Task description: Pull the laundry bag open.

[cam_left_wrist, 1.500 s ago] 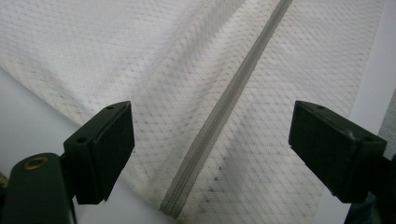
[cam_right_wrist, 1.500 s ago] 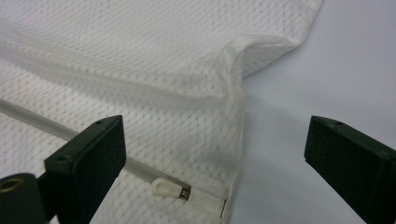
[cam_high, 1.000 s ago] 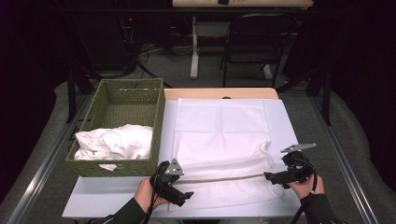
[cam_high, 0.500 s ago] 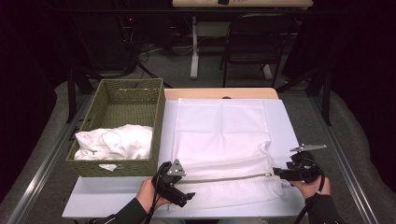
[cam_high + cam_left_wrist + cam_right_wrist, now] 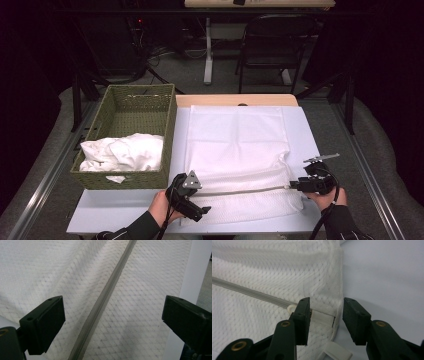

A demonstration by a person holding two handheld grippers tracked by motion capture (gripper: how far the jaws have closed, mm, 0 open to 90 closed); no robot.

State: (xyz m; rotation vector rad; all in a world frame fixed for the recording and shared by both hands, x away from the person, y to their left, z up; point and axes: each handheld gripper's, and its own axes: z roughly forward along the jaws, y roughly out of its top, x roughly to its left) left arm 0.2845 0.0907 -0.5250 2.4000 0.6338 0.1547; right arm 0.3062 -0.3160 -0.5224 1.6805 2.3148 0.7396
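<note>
A white mesh bag [image 5: 250, 205] lies flat at the table's front, a grey zipper [image 5: 250, 191] running across it. My left gripper [image 5: 198, 204] hovers over the zipper's left part, jaws wide open, with the zipper [image 5: 107, 290] running between them untouched. My right gripper [image 5: 295, 185] is at the zipper's right end. Its jaws have just been closing; the bag's hemmed edge [image 5: 338, 302] and the zipper's end sit between them. A gap still shows beside the right pad [image 5: 352, 315]. A white pull tab [image 5: 337, 351] lies just below the right gripper [image 5: 325, 315].
A green woven basket [image 5: 170, 130] with crumpled white cloth [image 5: 122, 152] stands at the left. A large white cloth [image 5: 235, 135] covers the middle of the table behind the bag. A dark chair [image 5: 272, 45] stands beyond the table's far edge.
The right gripper's jaws have narrowed around the zipper's right end, and that hand has shifted only slightly. The left gripper has stayed in place.
</note>
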